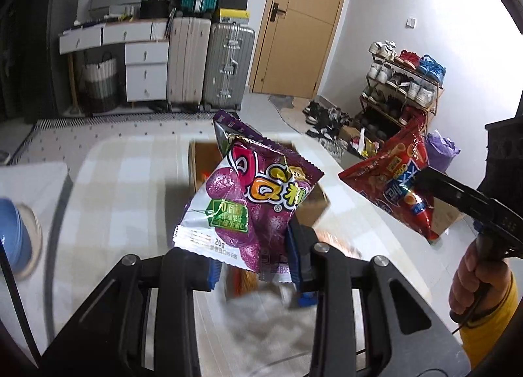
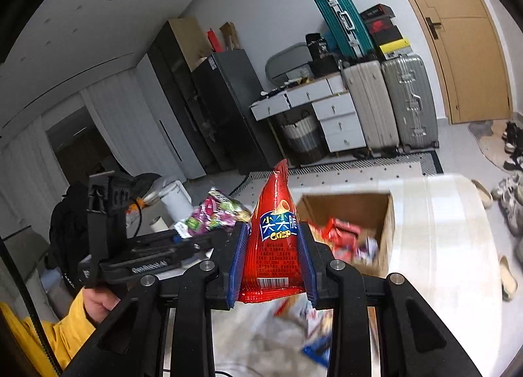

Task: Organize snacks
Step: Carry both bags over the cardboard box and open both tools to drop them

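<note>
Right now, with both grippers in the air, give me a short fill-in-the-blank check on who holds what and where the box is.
1. The left gripper is shut on a ____ snack bag.
2. The right gripper is shut on a ____ crisp bag.
3. The open cardboard box on the table already holds several ____.
4. The sleeve behind the left gripper is ____.

Missing words: purple; red; snack packets; yellow
</note>
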{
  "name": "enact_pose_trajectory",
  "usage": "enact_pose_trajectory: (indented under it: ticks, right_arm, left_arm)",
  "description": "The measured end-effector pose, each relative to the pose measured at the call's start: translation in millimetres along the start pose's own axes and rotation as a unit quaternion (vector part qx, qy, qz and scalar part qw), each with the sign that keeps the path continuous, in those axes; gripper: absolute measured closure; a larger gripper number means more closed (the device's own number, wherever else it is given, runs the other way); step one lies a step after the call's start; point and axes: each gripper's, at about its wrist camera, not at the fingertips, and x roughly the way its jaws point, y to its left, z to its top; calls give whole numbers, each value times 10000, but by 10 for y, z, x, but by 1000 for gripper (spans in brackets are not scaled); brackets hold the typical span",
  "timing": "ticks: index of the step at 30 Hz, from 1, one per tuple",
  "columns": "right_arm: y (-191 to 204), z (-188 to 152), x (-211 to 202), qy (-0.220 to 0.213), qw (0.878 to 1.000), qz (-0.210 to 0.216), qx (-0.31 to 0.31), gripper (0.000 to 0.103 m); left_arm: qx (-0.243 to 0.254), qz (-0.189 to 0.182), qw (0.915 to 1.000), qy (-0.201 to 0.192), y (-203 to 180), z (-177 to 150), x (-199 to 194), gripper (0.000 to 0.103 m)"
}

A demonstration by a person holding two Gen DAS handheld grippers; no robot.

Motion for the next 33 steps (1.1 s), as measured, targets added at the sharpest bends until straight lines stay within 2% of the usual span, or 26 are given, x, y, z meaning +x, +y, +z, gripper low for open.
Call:
enact_pose_trajectory:
  ticks: [6, 11, 15, 21, 33]
  right_arm:
    - [-113, 400, 295, -36, 9998, 165, 125, 72]
    - [-311, 621, 623, 83, 9996, 75, 252, 72]
    - [-537, 671, 910, 310, 9986, -20, 427, 72]
    - [-826, 597, 1231, 601, 9967, -201, 508, 72]
    - [-1016, 479, 1497, 897, 9941, -395, 462, 72]
  left_arm:
    - [183, 135, 9997, 132, 37, 524, 268, 74]
    - [324, 258, 9978, 525, 41, 798, 819, 75]
    - [593, 449, 9938, 821, -26, 841, 1240, 74]
    - [878, 545, 9864, 1275, -95, 803, 1757, 74]
    - [740, 472, 9847, 1504, 7, 721, 2115, 74]
